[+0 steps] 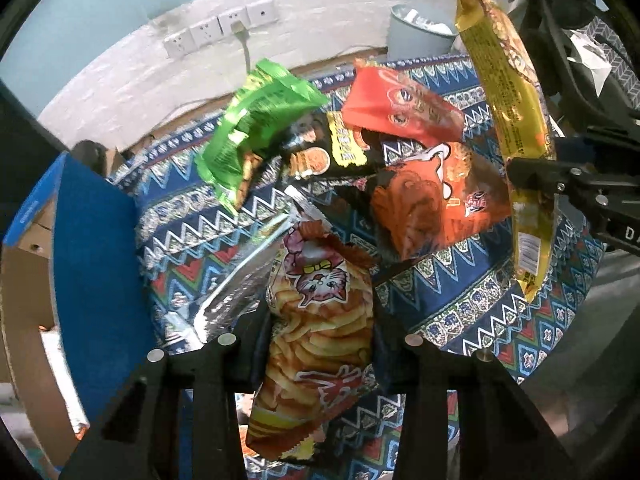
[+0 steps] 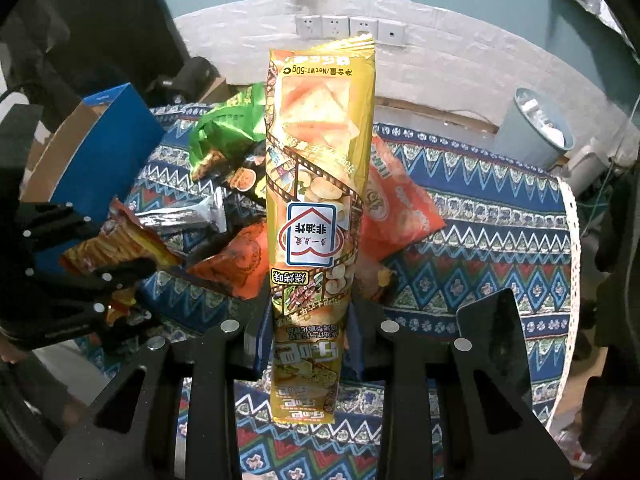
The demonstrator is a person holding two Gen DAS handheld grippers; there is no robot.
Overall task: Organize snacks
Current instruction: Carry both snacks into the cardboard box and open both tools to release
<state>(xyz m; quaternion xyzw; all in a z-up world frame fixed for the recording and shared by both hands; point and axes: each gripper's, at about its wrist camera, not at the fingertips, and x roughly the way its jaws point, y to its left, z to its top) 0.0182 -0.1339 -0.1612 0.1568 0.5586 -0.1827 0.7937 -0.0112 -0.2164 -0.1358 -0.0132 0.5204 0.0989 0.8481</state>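
My left gripper (image 1: 316, 344) is shut on a red-and-yellow snack bag with a cat picture (image 1: 320, 320), held above the patterned tablecloth; it also shows in the right wrist view (image 2: 120, 240). My right gripper (image 2: 310, 332) is shut on a long yellow snack bag (image 2: 316, 200), held upright; in the left wrist view it hangs at the right (image 1: 508, 120). On the cloth lie a green bag (image 1: 256, 128), a red bag (image 1: 404, 104), an orange bag (image 1: 436, 200), a dark bag with yellow label (image 1: 332, 152) and a silver bag (image 1: 248, 272).
An open blue cardboard box (image 1: 92, 264) stands at the left edge of the table (image 2: 480, 248). A grey bin (image 2: 536, 124) stands behind the table to the right. A white wall with sockets (image 2: 352, 28) is at the back.
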